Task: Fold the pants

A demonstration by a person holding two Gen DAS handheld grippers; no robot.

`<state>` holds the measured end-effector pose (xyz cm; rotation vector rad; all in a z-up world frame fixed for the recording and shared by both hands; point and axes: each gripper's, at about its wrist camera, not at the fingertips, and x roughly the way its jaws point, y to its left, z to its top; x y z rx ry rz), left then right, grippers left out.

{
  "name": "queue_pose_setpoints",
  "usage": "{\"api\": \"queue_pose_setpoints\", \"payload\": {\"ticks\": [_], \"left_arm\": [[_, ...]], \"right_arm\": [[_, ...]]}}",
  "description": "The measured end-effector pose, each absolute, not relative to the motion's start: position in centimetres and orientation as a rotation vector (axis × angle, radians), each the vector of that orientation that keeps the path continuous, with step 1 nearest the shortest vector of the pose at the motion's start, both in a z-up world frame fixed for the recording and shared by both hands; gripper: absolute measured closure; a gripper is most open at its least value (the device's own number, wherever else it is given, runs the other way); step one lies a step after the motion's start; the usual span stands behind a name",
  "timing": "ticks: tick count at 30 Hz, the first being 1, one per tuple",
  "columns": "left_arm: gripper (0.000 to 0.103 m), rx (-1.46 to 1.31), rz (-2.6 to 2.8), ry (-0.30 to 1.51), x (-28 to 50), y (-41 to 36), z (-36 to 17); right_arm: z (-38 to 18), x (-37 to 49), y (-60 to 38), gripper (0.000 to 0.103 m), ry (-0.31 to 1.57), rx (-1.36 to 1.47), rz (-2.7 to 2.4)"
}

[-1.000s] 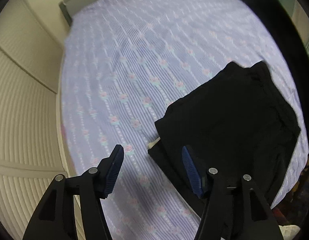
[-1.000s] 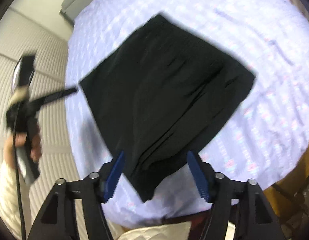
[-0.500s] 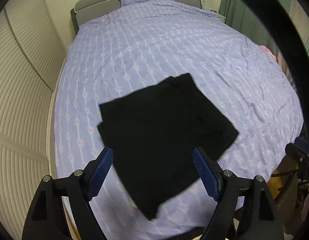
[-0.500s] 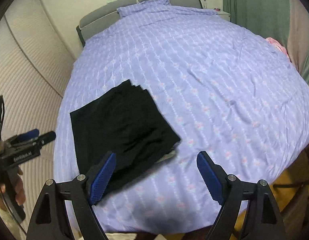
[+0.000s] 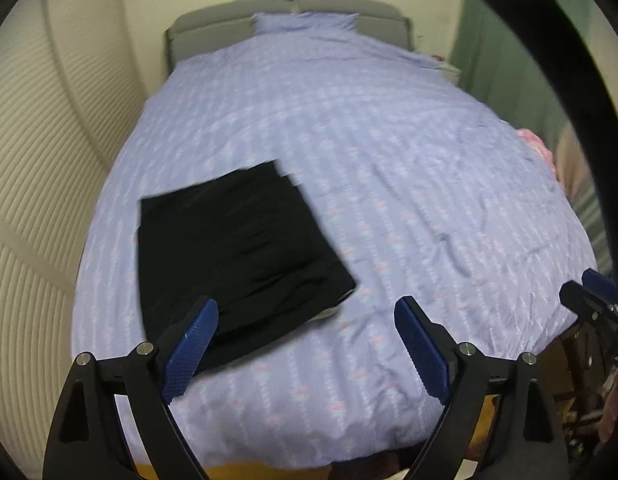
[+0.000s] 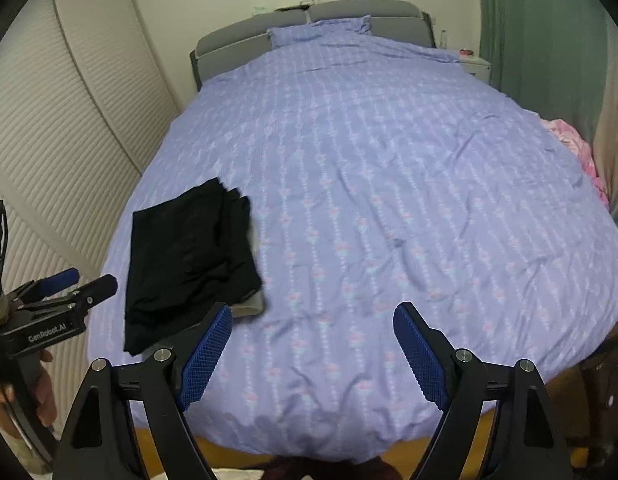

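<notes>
A: Which step is in hand?

B: Judging by how things are lying, the folding itself looks done. The pants (image 6: 189, 256) are sitting as a compact black rectangle on the bed (image 6: 389, 200), at about eight o'clock in the right wrist view, near the bed's left edge.

A: And the tools?

B: The left hand-held gripper (image 5: 305, 344) is gaping wide and carrying nothing; the right hand-held gripper (image 6: 313, 348) is likewise spread wide and gripping nothing. Both are hanging above the foot of the bed, clear of the cloth.

A: What is the next move calling for?

B: Probably only tidying. At the bundle's five o'clock corner a pale lining is peeking out, and at twelve o'clock the layers are sitting slightly stepped, so a squaring nudge may be needed.
</notes>
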<state>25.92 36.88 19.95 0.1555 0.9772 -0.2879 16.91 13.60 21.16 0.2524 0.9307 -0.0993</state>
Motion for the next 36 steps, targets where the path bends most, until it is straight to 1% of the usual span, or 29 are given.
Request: {"api": "queue_pose_setpoints", "payload": {"ticks": [5, 11, 17, 18, 24, 25, 27, 32, 36], "left_arm": [[0.013, 0.196, -0.333, 0.958, 24.9, 32.4, 20.7], [0.013, 0.221, -0.290, 0.918, 23.0, 27.6, 21.3], [0.011, 0.120, -0.162, 0.909, 19.8, 22.1, 20.2], [0.009, 0.087, -0.135, 0.904, 18.9, 20.9, 19.7], [0.005, 0.020, -0.060, 0.885, 15.8, 16.3, 15.8], [0.005, 0.015, -0.058, 0.880, 15.4, 15.4, 14.7], [0.005, 0.013, -0.066, 0.865, 14.7, 14.2, 13.0], [0.005, 0.043, -0.108, 0.797, 13.0, 11.9, 8.3], [0.005, 0.076, -0.147, 0.747, 11.8, 10.3, 6.1]], "right_arm": [[21.1, 15.3, 10.2, 0.019, 0.940, 0.304, -0.144], [21.3, 14.8, 5.5, 0.019, 0.926, 0.277, -0.117], [20.6, 15.0, -0.5, 0.019, 0.915, 0.193, 0.028], [20.4, 15.0, -1.9, 0.019, 0.912, 0.165, 0.062], [18.2, 13.3, -7.4, 0.019, 0.886, 0.067, 0.142], [17.6, 13.0, -8.0, 0.018, 0.880, 0.060, 0.141], [15.4, 12.0, -9.5, 0.015, 0.864, 0.063, 0.133], [10.1, 9.6, -12.0, 0.015, 0.810, 0.096, 0.104], [6.9, 7.7, -13.4, 0.015, 0.764, 0.132, 0.062]]}}
